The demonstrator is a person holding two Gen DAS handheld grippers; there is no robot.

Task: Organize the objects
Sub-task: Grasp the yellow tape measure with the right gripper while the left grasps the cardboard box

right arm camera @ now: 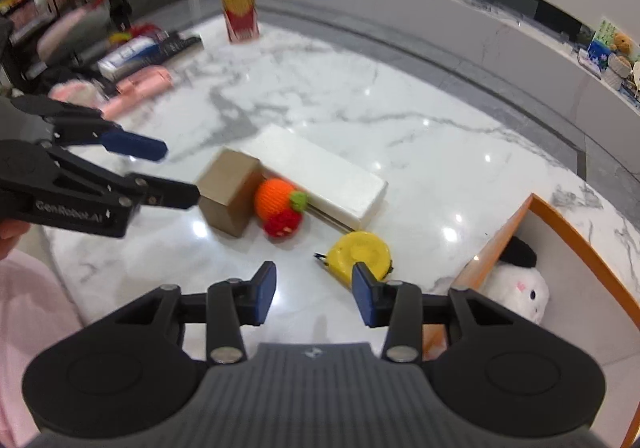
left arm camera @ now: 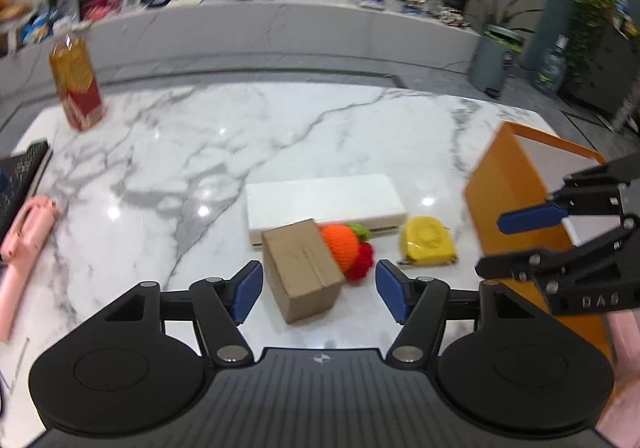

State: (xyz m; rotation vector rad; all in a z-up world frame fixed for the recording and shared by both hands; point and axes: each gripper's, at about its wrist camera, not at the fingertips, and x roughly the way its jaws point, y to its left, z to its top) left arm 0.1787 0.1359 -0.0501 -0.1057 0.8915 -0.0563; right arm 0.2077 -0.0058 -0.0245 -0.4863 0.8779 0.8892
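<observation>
Both grippers are hovering over the white marble surface (left arm camera: 168,151) with their blue pads standing apart and nothing between them. The left gripper (left arm camera: 318,286) is hanging above a small cardboard box (left arm camera: 302,274), which is sitting tilted on the surface; the jaws are wide and not touching it. Leaning against that box are a knitted orange fruit (left arm camera: 340,246) and a knitted red fruit (left arm camera: 360,266), and behind them a long white box (left arm camera: 324,203) is lying flat. The right gripper (right arm camera: 314,294) is hovering just before a yellow tape measure (right arm camera: 362,252), which is lying near the white box's end. To the right, an open orange-rimmed box (right arm camera: 576,232) is sitting at the surface's edge, holding a white plush toy (right arm camera: 516,288). Far back on the left a bottle (left arm camera: 76,81) of amber drink is standing upright, and a pink item (left arm camera: 24,248) is lying at the left edge.
</observation>
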